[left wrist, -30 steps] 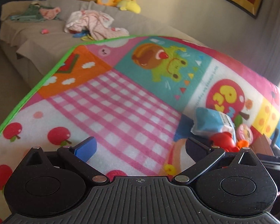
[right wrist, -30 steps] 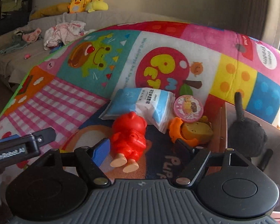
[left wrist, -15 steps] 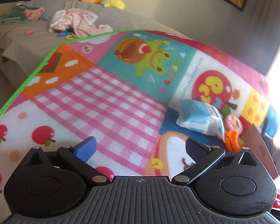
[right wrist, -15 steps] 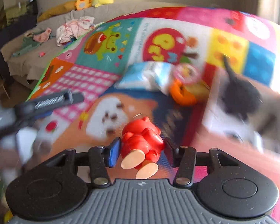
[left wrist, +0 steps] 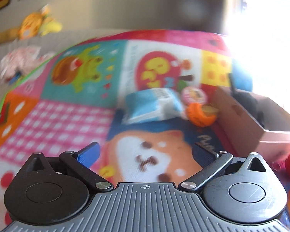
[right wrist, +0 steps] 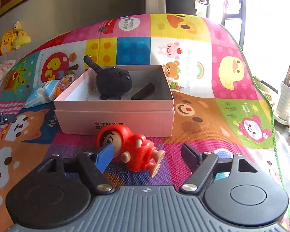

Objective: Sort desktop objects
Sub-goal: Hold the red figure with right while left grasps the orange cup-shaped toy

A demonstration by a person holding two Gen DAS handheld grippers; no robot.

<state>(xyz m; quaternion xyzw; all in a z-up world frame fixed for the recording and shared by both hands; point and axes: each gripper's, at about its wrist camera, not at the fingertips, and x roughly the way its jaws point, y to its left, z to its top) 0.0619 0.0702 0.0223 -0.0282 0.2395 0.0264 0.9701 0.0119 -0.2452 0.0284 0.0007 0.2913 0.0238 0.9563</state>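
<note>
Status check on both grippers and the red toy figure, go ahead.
Right gripper open, left gripper open, empty. Red toy figure lying on the mat, outside the pink box. Black knitted cat already inside; nothing blocking.

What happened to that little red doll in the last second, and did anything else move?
The right gripper closed on the red doll beside the blue packet, carried it over in front of the pink box, then opened its jaws; the doll now lies there on its side. The left gripper stayed open, swinging toward the box. The black plush cat stayed inside.
</note>
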